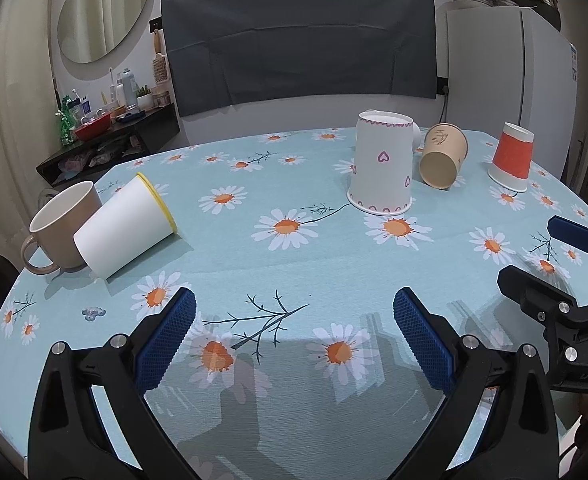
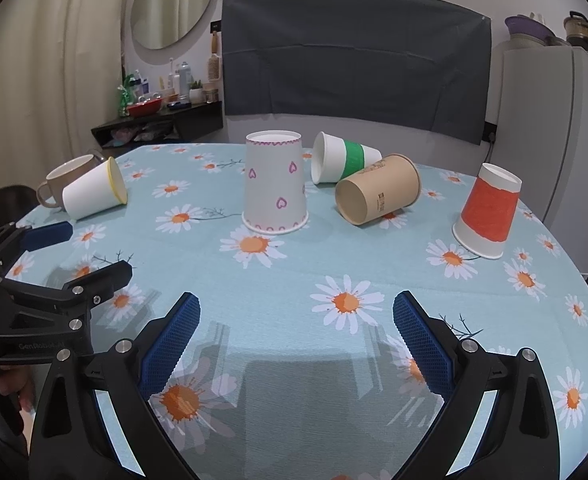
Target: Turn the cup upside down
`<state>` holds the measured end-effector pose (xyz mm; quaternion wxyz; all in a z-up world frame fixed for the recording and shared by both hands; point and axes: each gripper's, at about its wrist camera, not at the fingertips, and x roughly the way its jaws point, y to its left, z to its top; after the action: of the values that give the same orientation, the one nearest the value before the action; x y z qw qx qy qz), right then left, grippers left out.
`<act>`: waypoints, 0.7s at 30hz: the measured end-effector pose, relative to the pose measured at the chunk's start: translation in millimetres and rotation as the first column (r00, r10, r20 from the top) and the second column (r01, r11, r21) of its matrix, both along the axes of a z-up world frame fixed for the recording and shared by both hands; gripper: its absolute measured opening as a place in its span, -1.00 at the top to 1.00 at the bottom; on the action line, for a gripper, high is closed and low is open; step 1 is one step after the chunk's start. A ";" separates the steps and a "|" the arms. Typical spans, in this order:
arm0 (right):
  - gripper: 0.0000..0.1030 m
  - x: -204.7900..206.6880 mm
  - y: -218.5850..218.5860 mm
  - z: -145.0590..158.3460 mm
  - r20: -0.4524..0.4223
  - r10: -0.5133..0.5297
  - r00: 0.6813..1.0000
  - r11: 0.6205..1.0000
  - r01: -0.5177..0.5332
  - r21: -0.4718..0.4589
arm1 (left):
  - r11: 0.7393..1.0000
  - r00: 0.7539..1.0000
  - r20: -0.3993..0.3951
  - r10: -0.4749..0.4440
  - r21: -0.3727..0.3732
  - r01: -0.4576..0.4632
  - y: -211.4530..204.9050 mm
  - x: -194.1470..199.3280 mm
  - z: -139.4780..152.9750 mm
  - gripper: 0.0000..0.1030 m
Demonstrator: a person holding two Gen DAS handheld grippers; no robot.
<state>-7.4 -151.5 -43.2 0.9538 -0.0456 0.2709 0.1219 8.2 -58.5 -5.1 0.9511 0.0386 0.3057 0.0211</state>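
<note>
- Blue-padded left gripper [image 1: 294,336] and right gripper [image 2: 296,340] both hang spread wide and empty above the worktop [image 2: 294,280], likely poised to choose a cup
- Beyond, the brown paper cup [image 2: 378,194], green-banded cup [image 2: 344,158] and yellow-rimmed cup [image 1: 124,228] lie sideways, awaiting flipping
- Heart cup [image 2: 275,184] and red cup [image 2: 488,212] already stand inverted

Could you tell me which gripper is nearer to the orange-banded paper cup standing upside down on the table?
The right. The right gripper hovers open before the table's middle, with the orange-banded cup ahead to its right. The left gripper sits further left, nearer the yellow-rimmed cup.
</note>
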 end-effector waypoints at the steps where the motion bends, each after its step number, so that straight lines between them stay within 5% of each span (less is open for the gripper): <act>1: -0.81 -0.1 0.1 0.0 0.000 0.000 1.000 1.000 0.000 0.000 | 1.000 1.000 0.000 0.000 0.000 0.000 -0.1 0.1 0.0 -0.89; 21: -0.81 0.5 -0.8 -0.4 -0.007 0.001 1.000 1.000 -0.001 0.009 | 1.000 1.000 -0.015 -0.004 -0.012 0.004 0.1 3.0 -1.6 -0.89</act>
<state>-6.9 -152.2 -43.5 0.9529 -0.0412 0.2737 0.1238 11.2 -58.4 -6.7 0.9491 0.0335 0.3128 0.0169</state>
